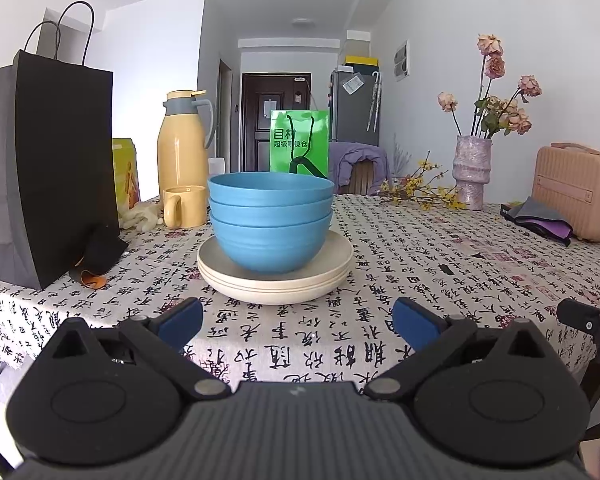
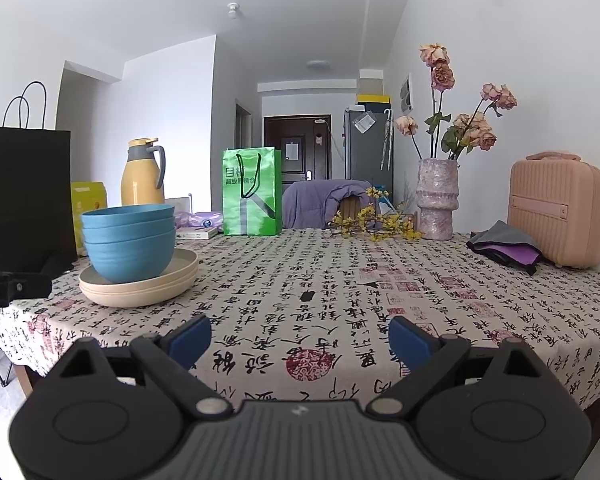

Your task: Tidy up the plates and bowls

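Three blue bowls (image 1: 271, 222) are nested upright on a stack of cream plates (image 1: 276, 282) on the table with a calligraphy-print cloth (image 1: 420, 264). My left gripper (image 1: 298, 322) is open and empty, just in front of the stack, near the table's front edge. In the right wrist view the bowls (image 2: 129, 242) and plates (image 2: 140, 286) stand at the left. My right gripper (image 2: 300, 340) is open and empty, over the cloth (image 2: 340, 280), to the right of the stack and apart from it.
A black paper bag (image 1: 48, 176), a yellow thermos (image 1: 184, 140) and a yellow mug (image 1: 182, 206) stand left of the stack. A green bag (image 1: 299, 142) is behind it. A vase of dried flowers (image 1: 472, 172), folded cloths (image 1: 542, 218) and a pink case (image 1: 572, 190) are at the right.
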### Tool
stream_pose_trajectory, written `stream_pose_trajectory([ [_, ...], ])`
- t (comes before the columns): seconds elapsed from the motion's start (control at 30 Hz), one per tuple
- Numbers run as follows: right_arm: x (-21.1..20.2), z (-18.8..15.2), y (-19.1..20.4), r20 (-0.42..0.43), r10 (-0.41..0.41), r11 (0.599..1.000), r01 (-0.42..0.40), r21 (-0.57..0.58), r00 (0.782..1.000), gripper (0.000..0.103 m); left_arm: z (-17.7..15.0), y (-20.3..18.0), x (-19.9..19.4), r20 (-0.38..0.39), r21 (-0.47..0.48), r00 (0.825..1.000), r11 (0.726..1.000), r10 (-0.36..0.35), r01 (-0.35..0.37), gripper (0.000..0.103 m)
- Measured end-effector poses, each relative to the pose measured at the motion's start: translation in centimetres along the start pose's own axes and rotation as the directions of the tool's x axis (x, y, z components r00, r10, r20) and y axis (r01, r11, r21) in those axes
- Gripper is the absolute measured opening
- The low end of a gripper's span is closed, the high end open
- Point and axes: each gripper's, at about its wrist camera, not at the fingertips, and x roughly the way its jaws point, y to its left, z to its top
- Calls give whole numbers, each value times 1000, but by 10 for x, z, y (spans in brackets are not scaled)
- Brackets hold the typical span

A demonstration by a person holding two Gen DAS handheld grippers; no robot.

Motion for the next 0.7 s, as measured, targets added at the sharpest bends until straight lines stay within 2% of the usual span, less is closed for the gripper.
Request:
stream_pose_trajectory([
  [0.7, 0, 0, 1, -4, -1, 1000, 1, 3, 1000, 96, 1, 1, 1, 0, 5, 1000, 1000, -4, 4, 103],
])
